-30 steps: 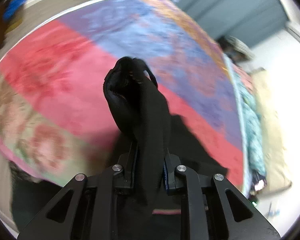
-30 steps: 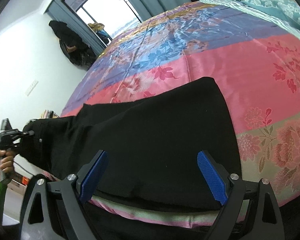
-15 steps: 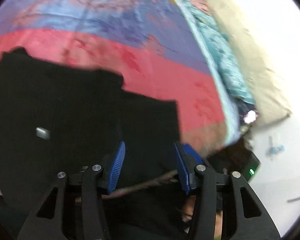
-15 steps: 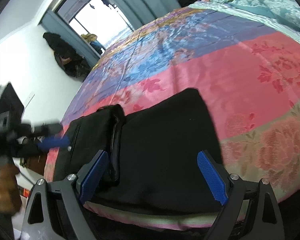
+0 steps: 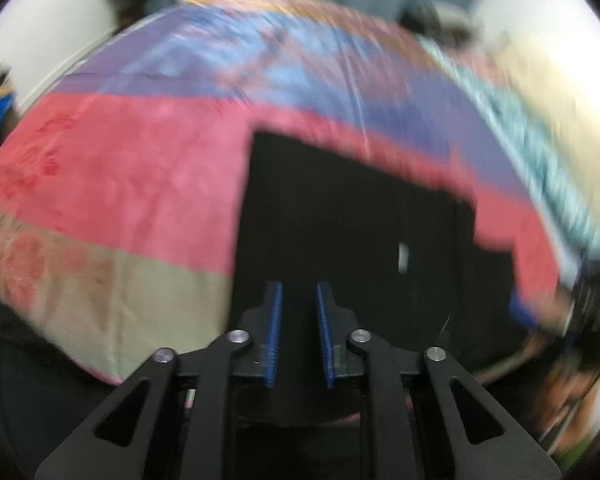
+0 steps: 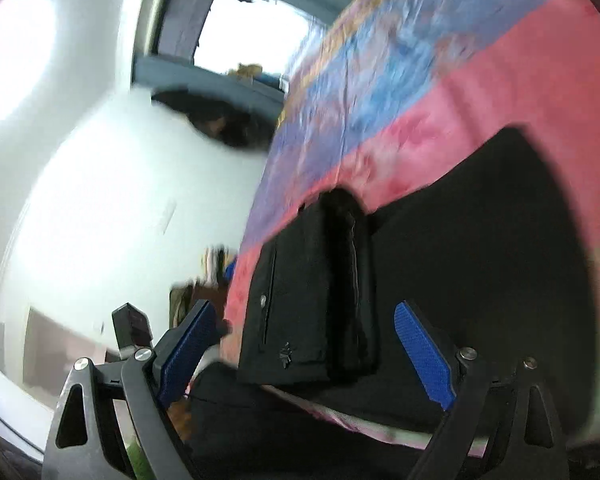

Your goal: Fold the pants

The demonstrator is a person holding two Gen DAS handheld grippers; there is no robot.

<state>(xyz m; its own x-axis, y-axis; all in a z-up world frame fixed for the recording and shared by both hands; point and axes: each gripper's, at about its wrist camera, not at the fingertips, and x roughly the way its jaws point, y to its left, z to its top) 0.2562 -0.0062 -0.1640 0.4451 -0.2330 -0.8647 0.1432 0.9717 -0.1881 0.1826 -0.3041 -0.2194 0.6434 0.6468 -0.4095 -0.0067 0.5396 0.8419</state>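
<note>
Black pants [image 5: 340,232] lie folded over on the colourful bedspread [image 5: 120,168], near the bed's front edge. In the right wrist view the pants [image 6: 480,264] show a folded-over part with a pocket and zipper on the left [image 6: 296,292]. My left gripper [image 5: 298,332] is empty, its blue pads a narrow gap apart, just in front of the pants' near edge. My right gripper [image 6: 300,344] is wide open and empty, its jaws to either side of the folded part at the near edge.
The bedspread [image 6: 400,72] has pink, purple and blue bands. A teal blanket and beige pillow [image 5: 548,120] lie on the right. A white wall, window [image 6: 256,40] and dark clothes [image 6: 220,120] stand to the left of the bed.
My left gripper carried the pants end over, let it go on the rest of the pants, and drew back with jaws narrowed. My right gripper stayed open and tilted.
</note>
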